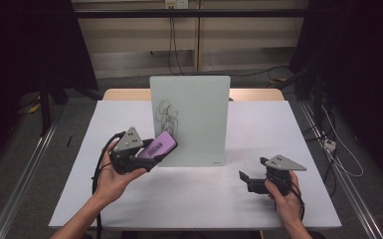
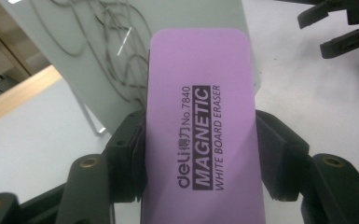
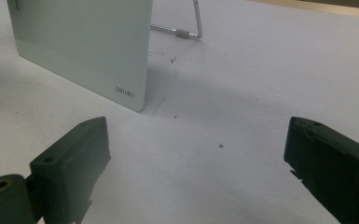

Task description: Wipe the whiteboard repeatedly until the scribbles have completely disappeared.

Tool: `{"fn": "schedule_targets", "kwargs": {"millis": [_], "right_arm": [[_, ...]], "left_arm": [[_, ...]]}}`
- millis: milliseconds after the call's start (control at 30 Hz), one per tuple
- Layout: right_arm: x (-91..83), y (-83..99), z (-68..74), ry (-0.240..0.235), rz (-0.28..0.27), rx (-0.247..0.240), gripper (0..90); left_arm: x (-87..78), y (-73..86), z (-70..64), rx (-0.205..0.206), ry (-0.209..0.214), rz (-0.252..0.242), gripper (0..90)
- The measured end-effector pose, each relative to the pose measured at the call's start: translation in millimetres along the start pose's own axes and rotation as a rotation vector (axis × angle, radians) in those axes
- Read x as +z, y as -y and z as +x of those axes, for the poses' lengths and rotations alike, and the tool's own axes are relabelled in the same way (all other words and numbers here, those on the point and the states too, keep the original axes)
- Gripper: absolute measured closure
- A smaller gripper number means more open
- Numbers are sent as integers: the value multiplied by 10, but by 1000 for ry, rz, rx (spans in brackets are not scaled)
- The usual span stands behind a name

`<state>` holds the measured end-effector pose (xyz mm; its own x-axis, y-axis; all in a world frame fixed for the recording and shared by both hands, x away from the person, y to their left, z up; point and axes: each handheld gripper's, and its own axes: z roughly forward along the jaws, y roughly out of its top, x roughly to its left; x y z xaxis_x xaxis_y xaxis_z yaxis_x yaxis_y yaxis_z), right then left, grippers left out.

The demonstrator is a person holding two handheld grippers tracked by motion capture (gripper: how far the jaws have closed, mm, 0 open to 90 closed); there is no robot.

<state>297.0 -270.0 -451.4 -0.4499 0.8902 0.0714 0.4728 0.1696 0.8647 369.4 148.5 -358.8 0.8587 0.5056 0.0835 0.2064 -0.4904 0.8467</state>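
Two grippers are working at the table: the left gripper is clamping a purple eraser by its long sides, its far end lying against the scribbled whiteboard, while the right gripper is resting nearby, jaws spread wide, holding nothing.

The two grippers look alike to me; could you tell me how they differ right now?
The left gripper is shut on the purple eraser, raised at the whiteboard; the right gripper is open, holds nothing, and sits low, apart from the board. Both are black, two-jawed and hand-held.
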Motion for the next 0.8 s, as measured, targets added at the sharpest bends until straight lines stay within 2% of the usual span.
{"fn": "schedule_targets", "kwargs": {"millis": [100,167,300,400,600,800], "right_arm": [[3,0,2,-3,0,0,72],[5,-1,2,-3,0,-1,72],[7,-2,2,-3,2,3,72],[7,-2,2,-4,1,1,72],[6,0,0,-4,1,2,72],[4,-1,-1,-6,3,6,72]], "left_arm": [[-13,-48,28,7,-9,-2,411],[-15,-91,51,27,-20,3,411],[-26,-207,96,41,-20,-14,411],[-36,-297,126,56,-42,-21,412],[-39,-439,176,77,-60,-22,412],[-51,-580,211,105,-82,-51,411]]}}
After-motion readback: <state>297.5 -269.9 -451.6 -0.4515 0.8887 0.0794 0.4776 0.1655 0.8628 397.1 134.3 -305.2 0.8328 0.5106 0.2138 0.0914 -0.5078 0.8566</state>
